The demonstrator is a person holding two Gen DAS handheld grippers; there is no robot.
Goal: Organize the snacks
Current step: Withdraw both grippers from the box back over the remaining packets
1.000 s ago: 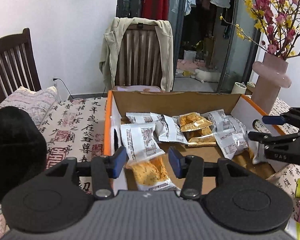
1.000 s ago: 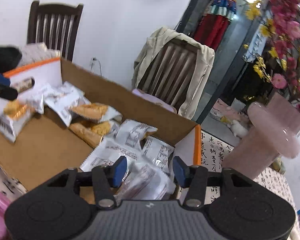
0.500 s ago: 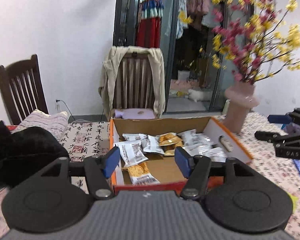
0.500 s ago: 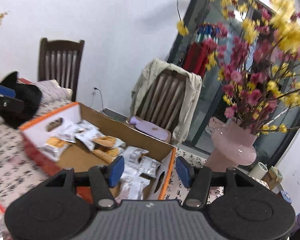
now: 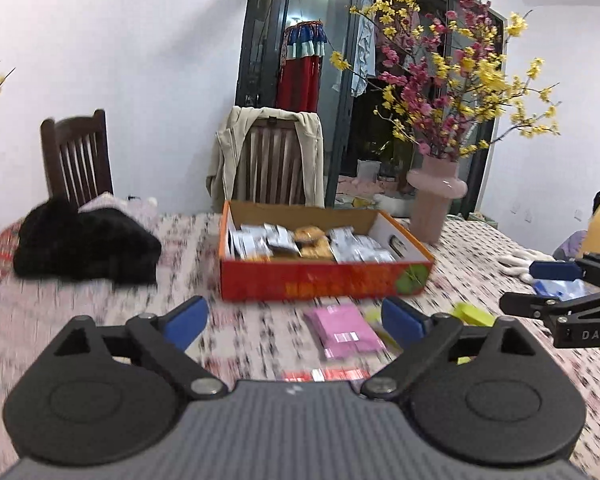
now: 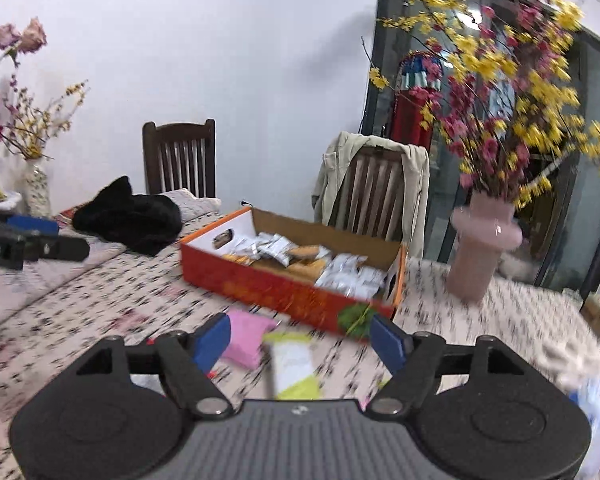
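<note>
Pulling back from the box [image 5: 326, 280], both grippers are now hanging over the near part of the table [image 5: 80, 320], where a second ago they were reaching into the carton among the packets. Going from the left: the left gripper [image 5: 294, 318] is standing spread wide with nothing between its blue pads; its jaws have just been opening, and the snack pack it was straddling a moment ago is now lying inside the box with the other silver and orange packs [image 5: 300, 240]. Ahead of it, between the box's near wall and the table's near edge, a pink pack [image 5: 346, 332] is lying loose, with a red one [image 5: 324, 375] closer in and a yellow-green pack [image 6: 294, 364] just to the right. The right gripper [image 6: 300, 338] is likewise parted and empty, its jaws having just been widening too, and it is facing those same loose packs. Judging from this, one drop-off is finished and both tools are lining up for the next pick; the loose packs by the near edge are still waiting to go into the box. Blur is smearing the tablecloth, so finer details of the packs are unclear.
</note>
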